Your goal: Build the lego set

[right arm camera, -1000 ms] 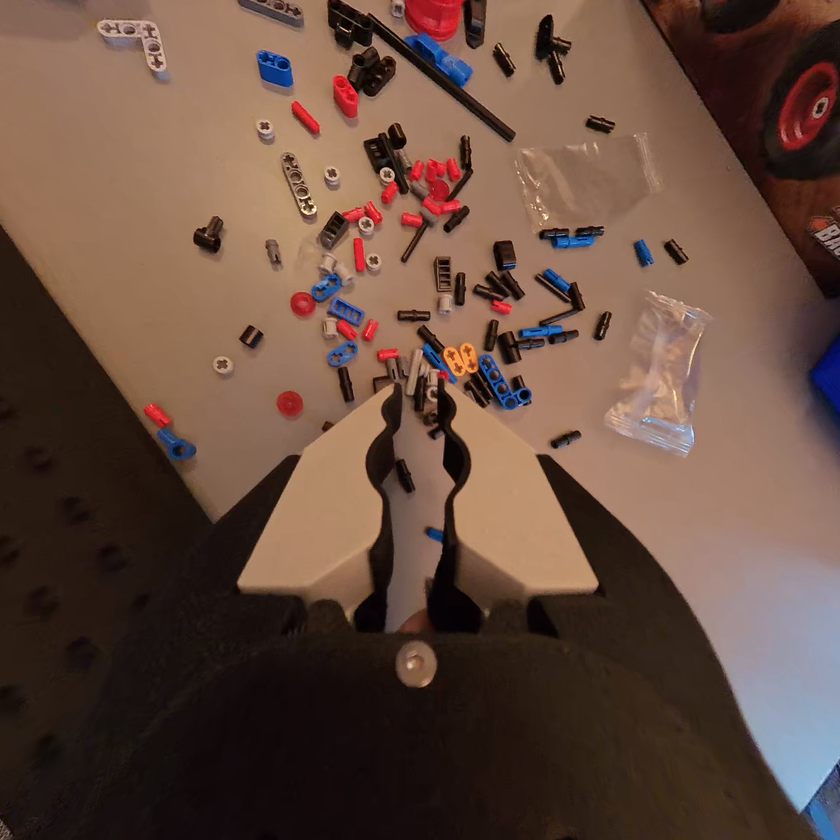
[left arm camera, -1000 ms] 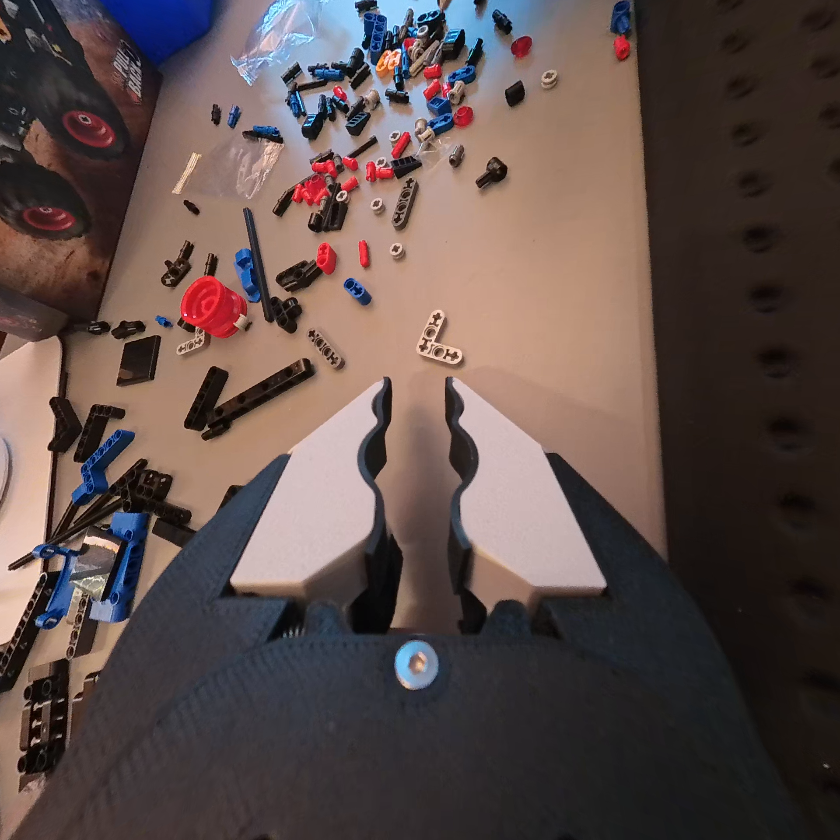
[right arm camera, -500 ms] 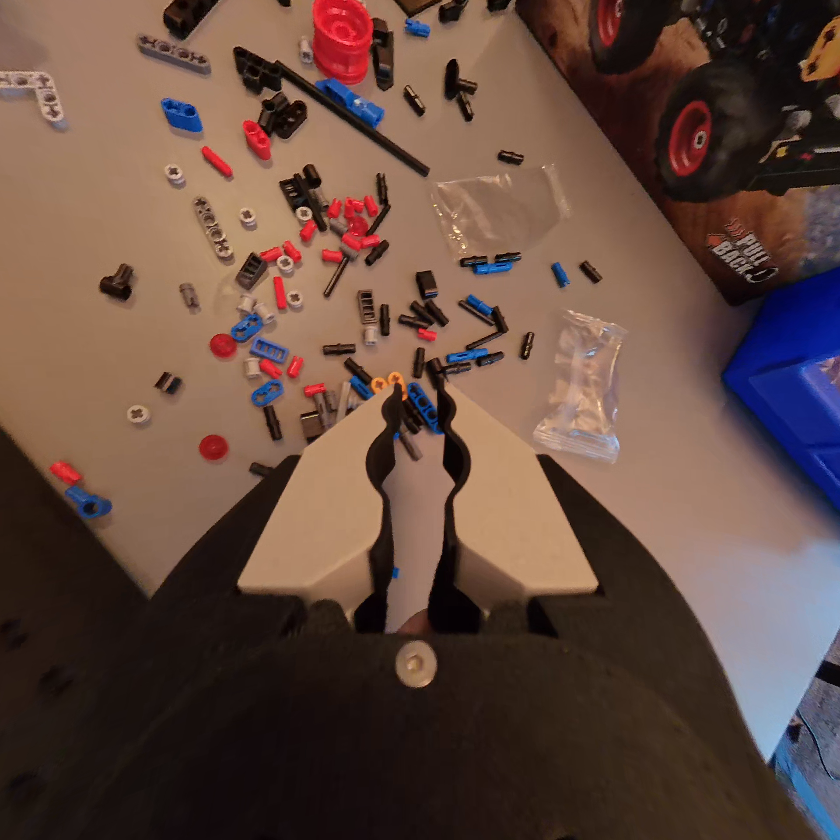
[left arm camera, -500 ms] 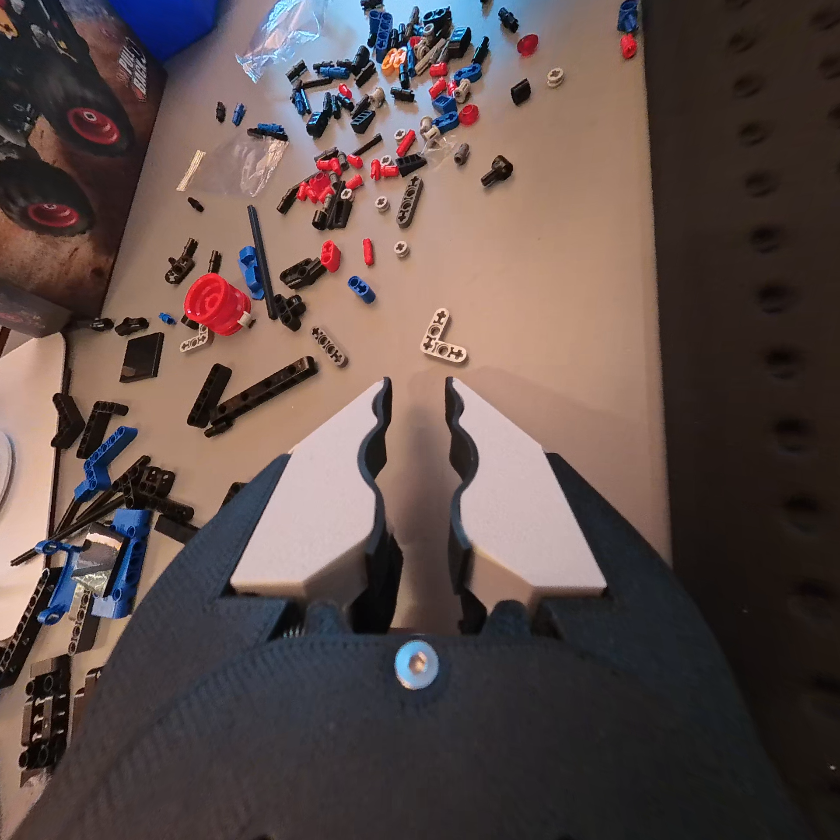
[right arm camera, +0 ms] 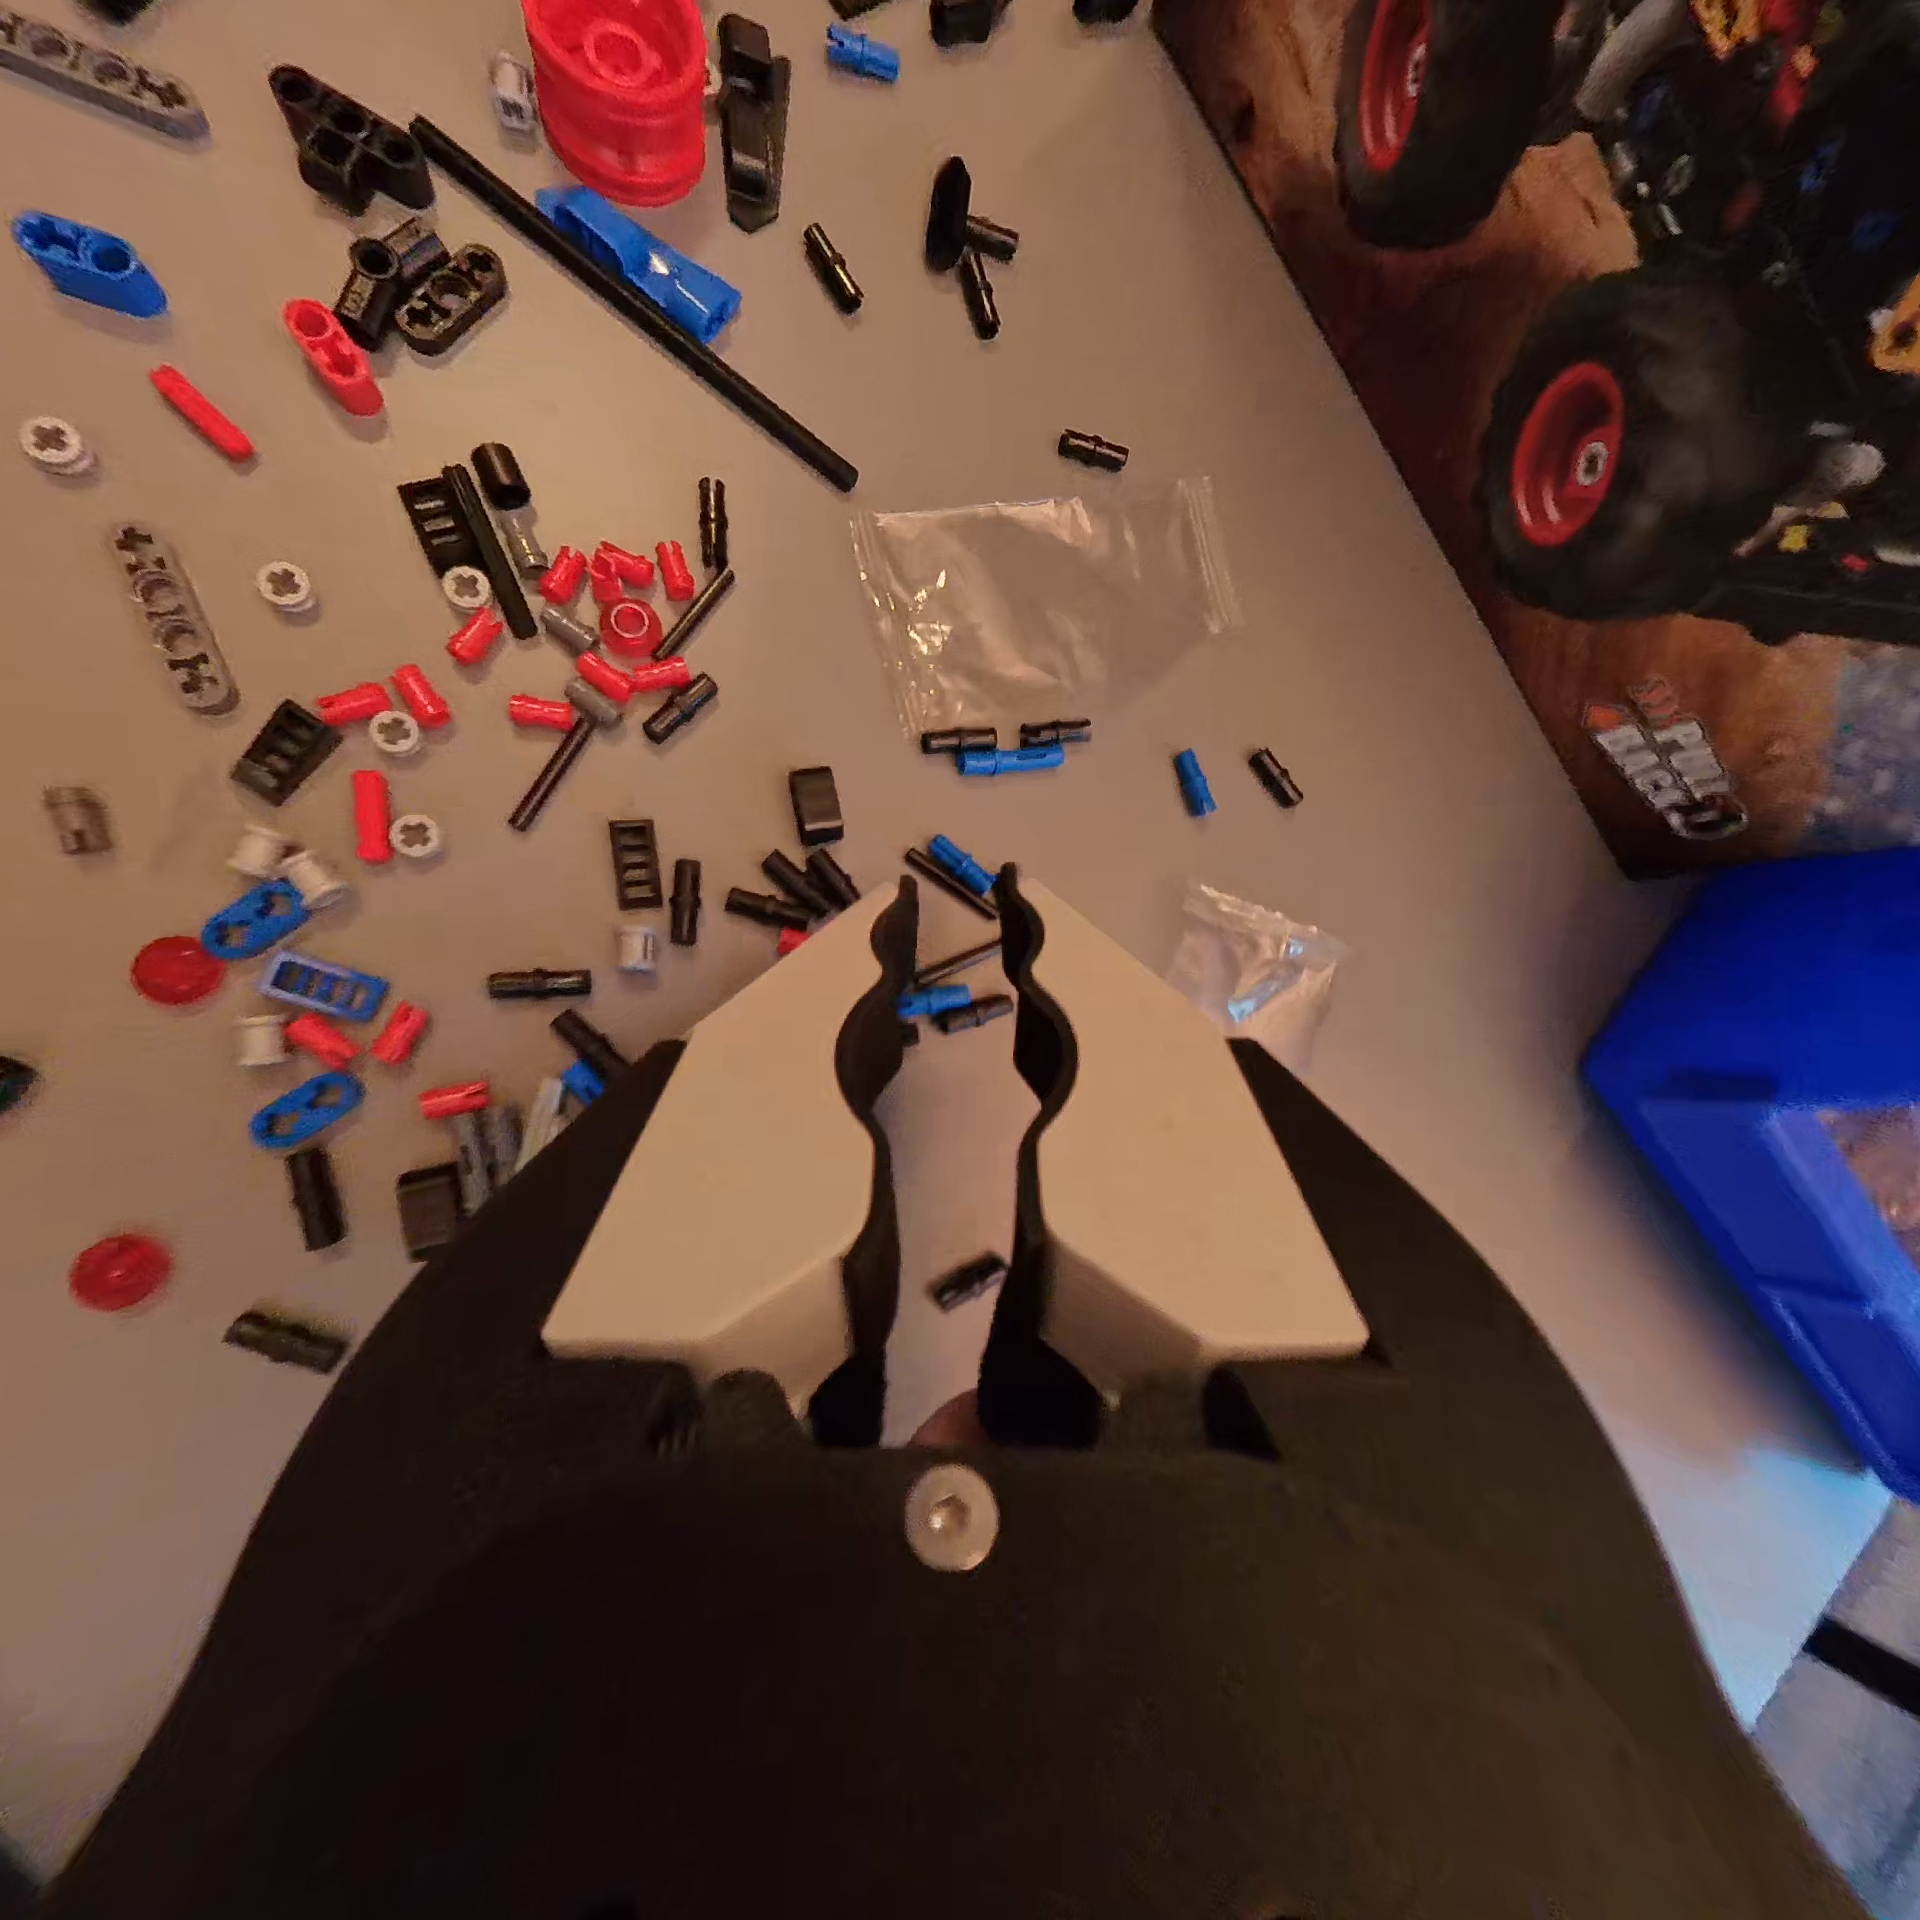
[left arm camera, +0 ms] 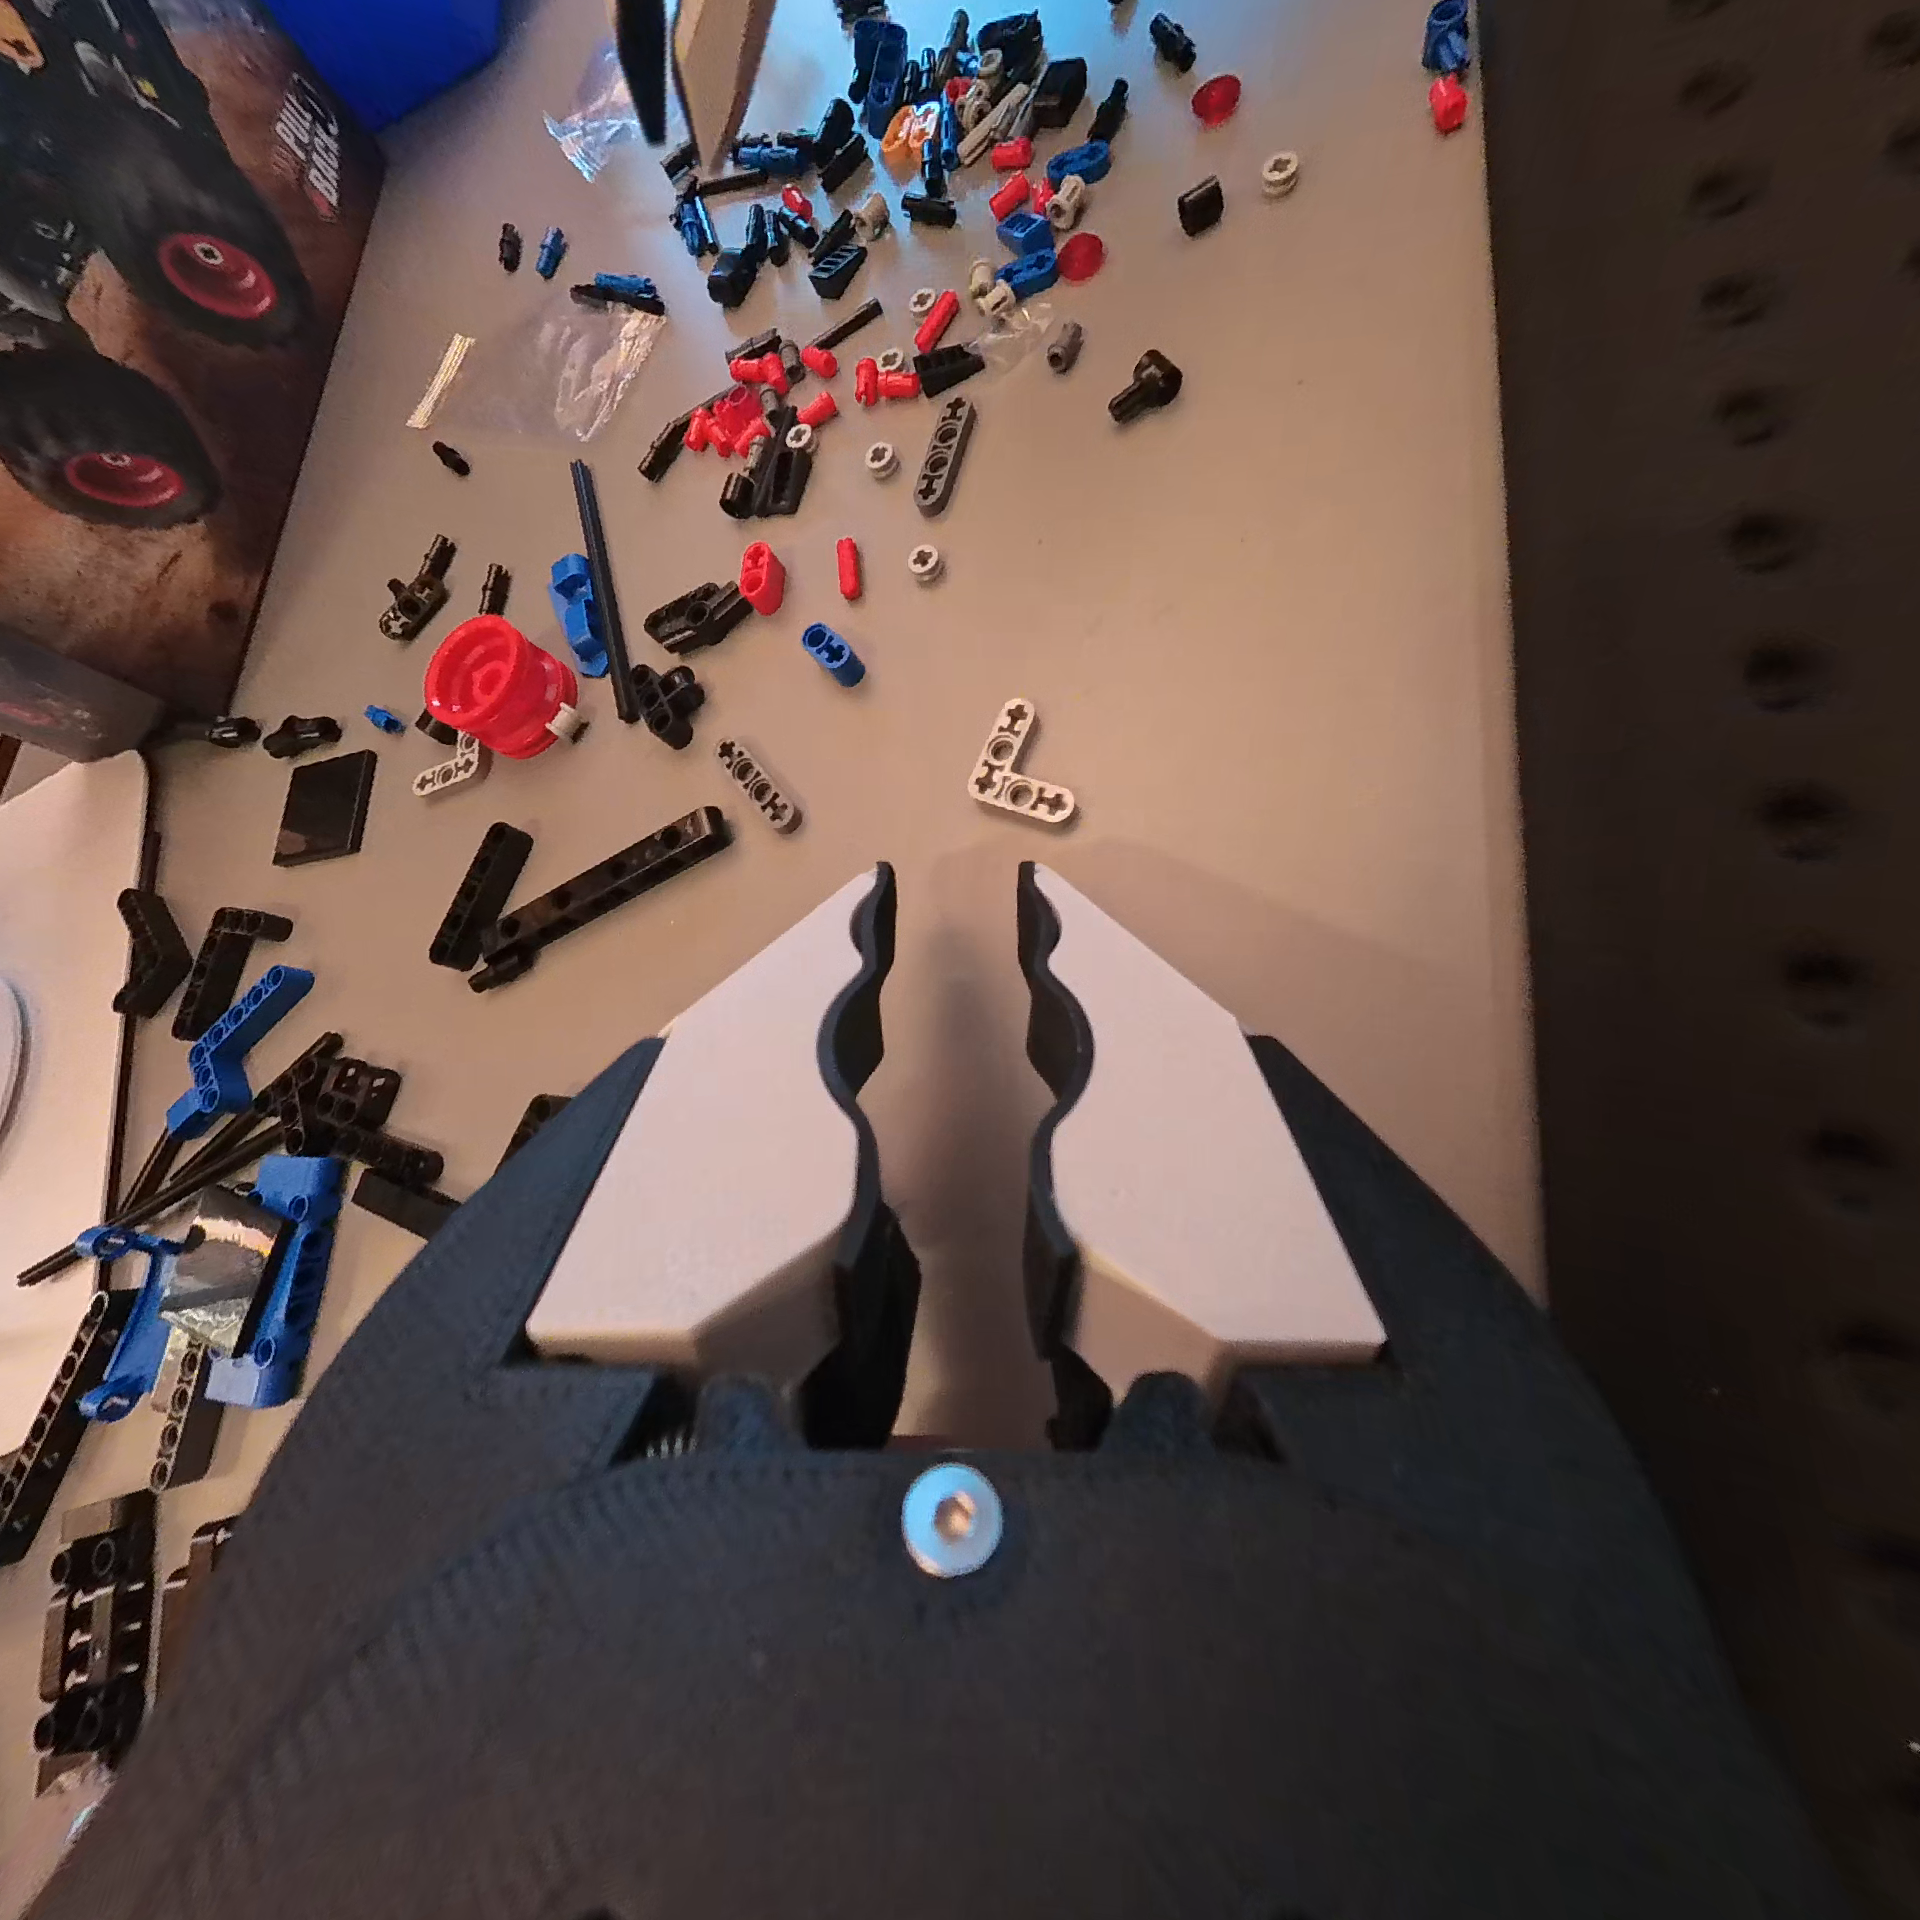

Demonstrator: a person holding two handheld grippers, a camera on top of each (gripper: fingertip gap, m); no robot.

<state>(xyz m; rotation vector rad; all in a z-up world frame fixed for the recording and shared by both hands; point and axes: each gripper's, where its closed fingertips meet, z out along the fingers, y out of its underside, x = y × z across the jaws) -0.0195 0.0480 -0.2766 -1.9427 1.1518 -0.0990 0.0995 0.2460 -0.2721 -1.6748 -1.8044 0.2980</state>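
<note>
Swinging toward the set box (right arm camera: 1621,343) and dropping closer to the table over the last sec, the right gripper (right arm camera: 958,883) now hovers w/ jaws parted and empty over blue and black pins (right arm camera: 940,1003). Left gripper (left arm camera: 956,868) has barely shifted, open, holding nothing, grey L-beam (left arm camera: 1013,771) just ahead-right of its tips. Prob a pin pick next; build barely begun, lego parts (right arm camera: 613,623) loose ahead-left of the right gripper

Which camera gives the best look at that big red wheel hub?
The left wrist view. There the red wheel hub lies whole and sharp on the table, left of the open left gripper. The right wrist view catches it closer, but the top edge of the picture cuts it off.
</note>
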